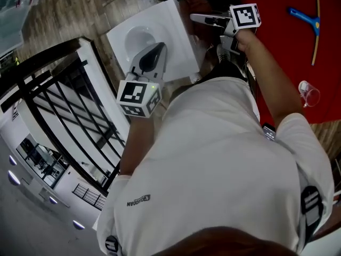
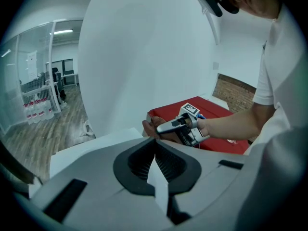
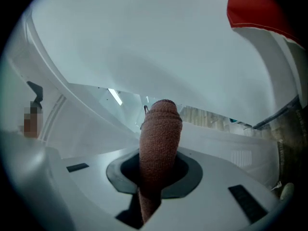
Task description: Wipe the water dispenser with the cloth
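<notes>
The water dispenser [image 1: 173, 23] is a white cabinet seen from above, with a round recess in its top. My right gripper [image 1: 196, 18] is at its far right corner, shut on a brown cloth [image 1: 196, 7]. In the right gripper view the rolled cloth [image 3: 161, 134] sticks out past the jaws toward the dispenser's white wall [image 3: 144, 47]. My left gripper [image 1: 153, 55] hovers over the dispenser's top near its front edge, jaws together with nothing in them. The left gripper view shows the right gripper [image 2: 166, 127] and the cloth [image 2: 150, 127] by the white wall [image 2: 144, 57].
A red table [image 1: 287, 52] stands to the right, with a blue squeegee [image 1: 307, 18] and a clear cup [image 1: 309, 94] on it. A black-framed glass partition [image 1: 69, 105] runs along the left. Wood floor [image 1: 80, 9] lies behind the dispenser.
</notes>
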